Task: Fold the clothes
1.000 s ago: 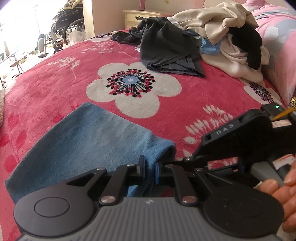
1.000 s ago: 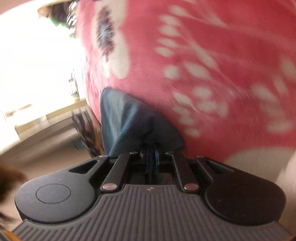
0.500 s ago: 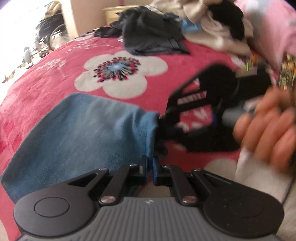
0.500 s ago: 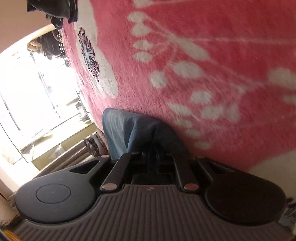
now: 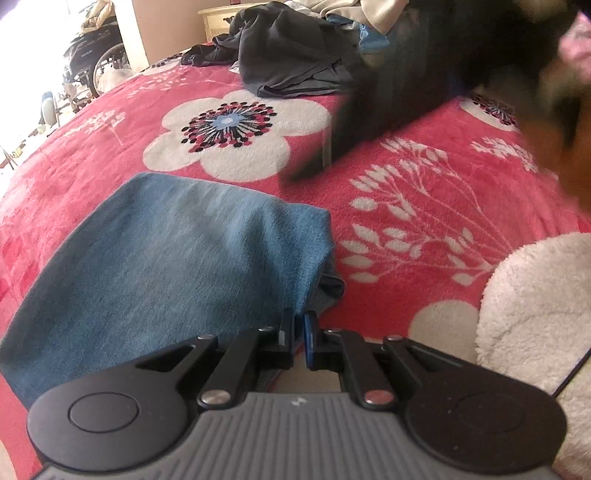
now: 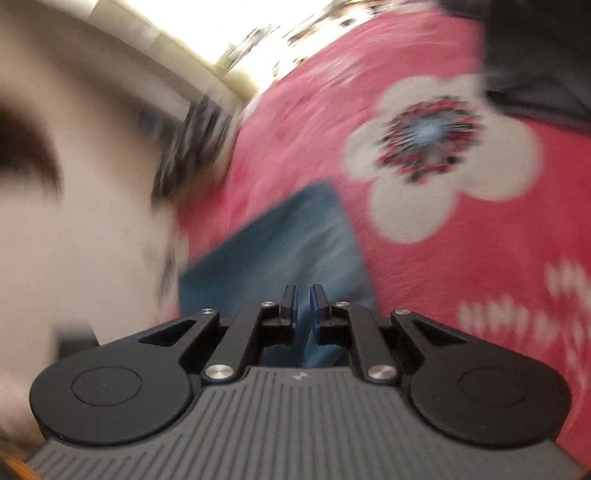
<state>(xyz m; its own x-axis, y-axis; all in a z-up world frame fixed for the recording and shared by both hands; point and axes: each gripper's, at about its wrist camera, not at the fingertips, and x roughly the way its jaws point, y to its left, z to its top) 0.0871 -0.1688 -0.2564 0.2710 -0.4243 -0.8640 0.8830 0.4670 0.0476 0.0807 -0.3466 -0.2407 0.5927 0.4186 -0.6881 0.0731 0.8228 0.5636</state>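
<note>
Blue garment (image 5: 177, 266) — one piece, folded flat on the bed's red floral blanket (image 5: 424, 229), lying immediately ahead of the left tool (image 5: 298, 326). Left tool points steeply down at the cloth's near right corner; its jaws stand nearly together, and the edge of the blue fabric appears to be pinched between the pads, though the contact point is partly hidden. Right tool (image 6: 303, 299) is seen in a heavily blurred frame, above the same garment and angled down at it; its jaws are narrow, with only a slim gap, and nothing is caught between them — the blue cloth shows beyond. In the left wrist view a dark smeared shape (image 5: 406, 74) crosses the upper right; it cannot be identified with certainty. A white fleecy sleeve (image 5: 535, 314) sits at the right edge of that view. Two large white flowers are printed on the blanket in the left view. Farther back, one heap of unfolded clothes (image 5: 295, 55), dark grey and beige, lies on the bed. Beyond it stand a cream nightstand (image 5: 218, 18) and a wheelchair (image 5: 99, 55).
</note>
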